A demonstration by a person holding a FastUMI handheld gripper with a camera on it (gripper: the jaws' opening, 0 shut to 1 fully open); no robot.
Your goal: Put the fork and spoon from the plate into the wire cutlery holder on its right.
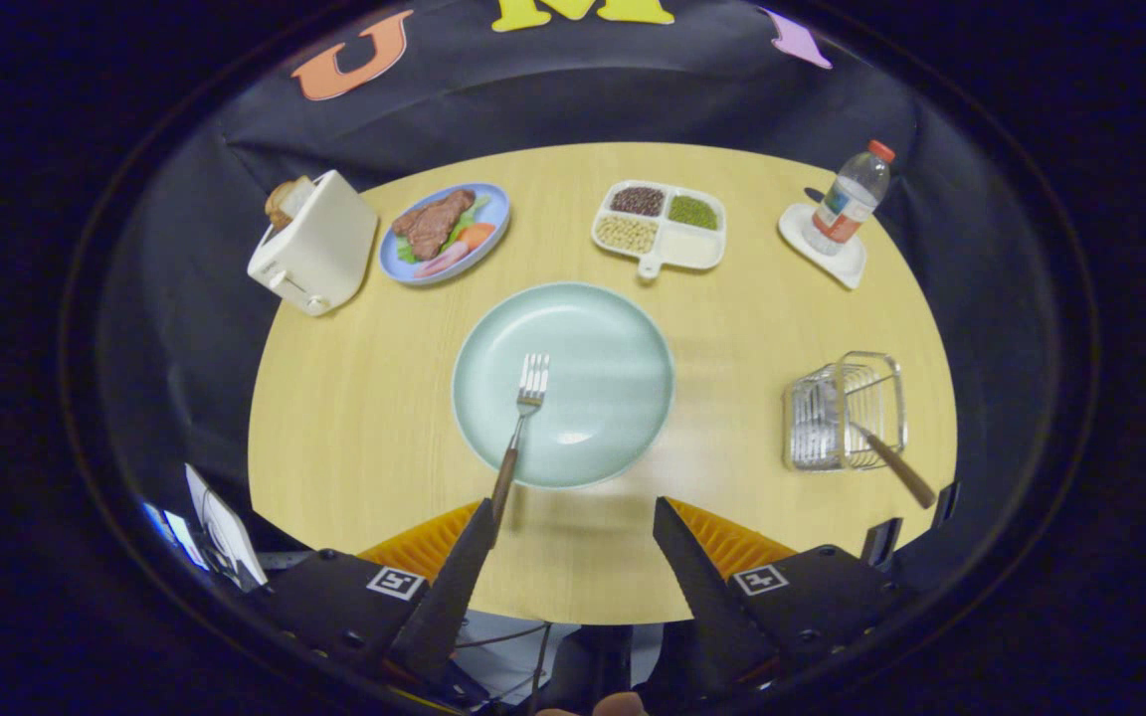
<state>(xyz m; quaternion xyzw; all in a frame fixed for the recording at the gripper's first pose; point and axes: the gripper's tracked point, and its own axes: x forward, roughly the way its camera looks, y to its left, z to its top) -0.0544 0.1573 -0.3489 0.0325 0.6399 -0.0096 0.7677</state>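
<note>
Fork remaining on plate; one utensil already lodged in wire cutlery holder.

Gripper (573, 527) is held back from the table (354, 418) edge with its fingers spread wide and nothing between them, apparently staged for an approach. Fork (523, 418) lies across the near rim of the plate (623, 338), tines toward the plate centre, wooden handle overhanging the rim toward the left finger; its long axis runs nearly straight away from the gripper, leaning slightly right at the tines. That overhang leaves the handle raised and easy to grasp. Wire cutlery holder (844, 410) stands right of the plate, well apart, with a wooden handle (899, 469) projecting from it toward the near right, judged to be the spoon's.
</note>
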